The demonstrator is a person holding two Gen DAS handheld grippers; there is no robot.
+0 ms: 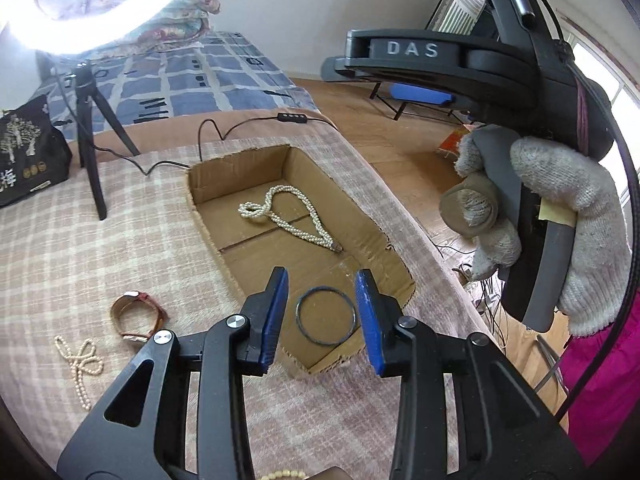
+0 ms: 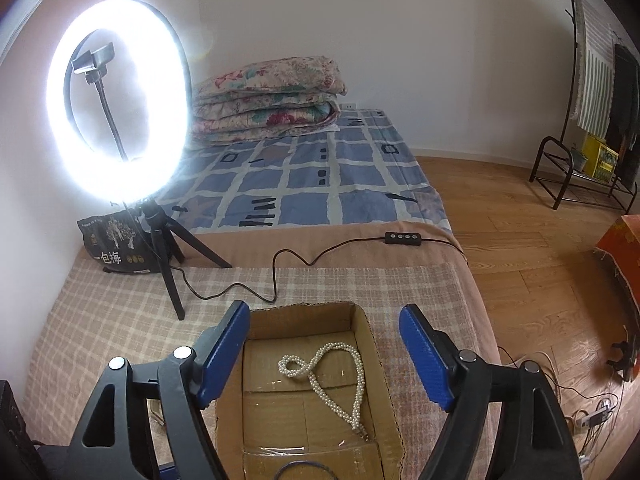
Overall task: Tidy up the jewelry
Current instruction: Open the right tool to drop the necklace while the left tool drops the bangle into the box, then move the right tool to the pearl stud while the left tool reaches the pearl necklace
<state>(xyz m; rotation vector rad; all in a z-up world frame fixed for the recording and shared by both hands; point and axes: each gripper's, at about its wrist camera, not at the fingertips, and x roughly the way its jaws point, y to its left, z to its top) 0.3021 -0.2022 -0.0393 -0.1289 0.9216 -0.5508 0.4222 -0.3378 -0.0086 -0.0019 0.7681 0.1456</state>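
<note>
Jewelry left outside the cardboard box (image 1: pixel 362 216) lies to my left gripper's (image 1: pixel 322 312) left: one watch (image 1: pixel 138 314) and one loose bead strand (image 1: pixel 80 364) on the plaid blanket (image 1: pixel 80 248), near its front-left corner, the strand running front to back. I judge my left gripper nearer. Inside the box I count one pearl necklace (image 1: pixel 288 216) and one dark bangle (image 1: pixel 325 316). My left gripper's jaws stand apart over the bangle, holding nothing; my right gripper (image 2: pixel 324 356) gapes empty above the box.

home bedroom, bed (image 2: pixel 320 184), folded quilts (image 2: pixel 268 96), clothes rack (image 2: pixel 592 92)
</note>
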